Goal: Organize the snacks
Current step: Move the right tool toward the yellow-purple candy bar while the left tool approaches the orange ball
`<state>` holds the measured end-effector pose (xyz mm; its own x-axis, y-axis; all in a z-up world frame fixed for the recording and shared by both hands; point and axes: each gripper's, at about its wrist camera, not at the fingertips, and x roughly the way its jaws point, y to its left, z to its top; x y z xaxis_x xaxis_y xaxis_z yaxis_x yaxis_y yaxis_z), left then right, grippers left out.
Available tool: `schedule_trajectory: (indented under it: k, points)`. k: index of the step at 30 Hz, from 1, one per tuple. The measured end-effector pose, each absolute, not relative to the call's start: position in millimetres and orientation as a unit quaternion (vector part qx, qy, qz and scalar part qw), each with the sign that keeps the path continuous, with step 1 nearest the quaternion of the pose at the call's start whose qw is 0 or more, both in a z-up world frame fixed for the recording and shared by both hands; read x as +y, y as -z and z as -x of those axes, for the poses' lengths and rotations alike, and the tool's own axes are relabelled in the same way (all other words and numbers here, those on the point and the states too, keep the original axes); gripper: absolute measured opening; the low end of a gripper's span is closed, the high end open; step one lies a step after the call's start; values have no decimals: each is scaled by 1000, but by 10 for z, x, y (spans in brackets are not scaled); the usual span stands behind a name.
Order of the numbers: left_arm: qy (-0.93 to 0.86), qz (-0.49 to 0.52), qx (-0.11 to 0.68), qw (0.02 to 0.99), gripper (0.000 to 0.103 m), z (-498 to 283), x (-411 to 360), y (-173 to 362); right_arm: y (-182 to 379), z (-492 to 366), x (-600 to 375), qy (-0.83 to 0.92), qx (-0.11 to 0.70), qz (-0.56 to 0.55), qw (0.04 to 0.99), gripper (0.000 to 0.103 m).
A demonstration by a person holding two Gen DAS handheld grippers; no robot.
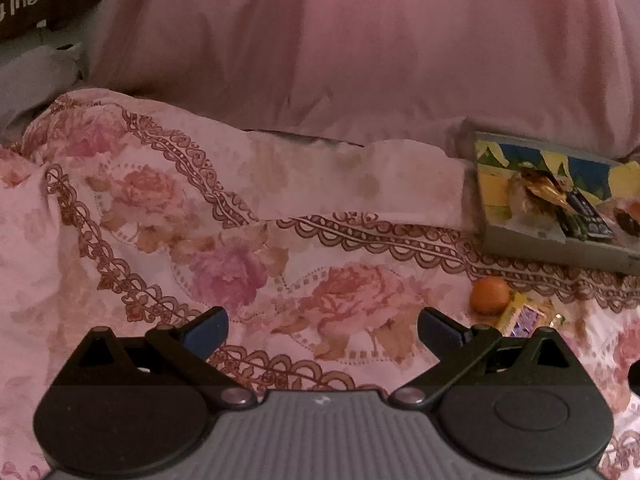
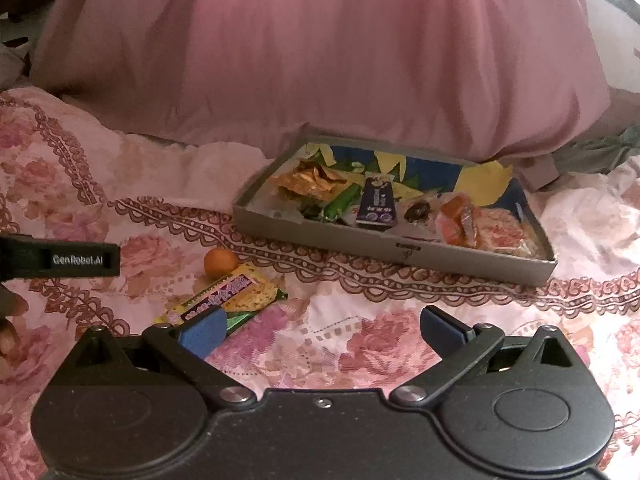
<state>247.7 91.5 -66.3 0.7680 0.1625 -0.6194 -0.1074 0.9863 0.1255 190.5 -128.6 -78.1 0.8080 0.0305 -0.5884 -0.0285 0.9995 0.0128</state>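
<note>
Snacks half sorted: a tray partly filled, loose pieces not yet gathered.

The right gripper (image 2: 322,330) and left gripper (image 1: 322,330) both hover spread and empty over the floral bedspread (image 2: 360,344). The tray (image 2: 392,246) of packets sits at one o'clock; the cracker packet (image 2: 236,292) and orange ball (image 2: 220,262) lie loose at eleven. The next move likely calls for swinging left onto that packet.

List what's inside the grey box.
The grey box holds a gold wrapper, a green bar, a purple packet, a dark round sweet and orange-red packs. These cover much of its printed bottom.
</note>
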Motion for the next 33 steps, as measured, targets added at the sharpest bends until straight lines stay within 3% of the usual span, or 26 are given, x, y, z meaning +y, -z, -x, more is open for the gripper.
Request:
schedule_trajectory:
  k: [33]
  points:
    - [-37,32,336,940,103,-3022,1116,888,1345,-2635,-494,-81,354,6,932,102]
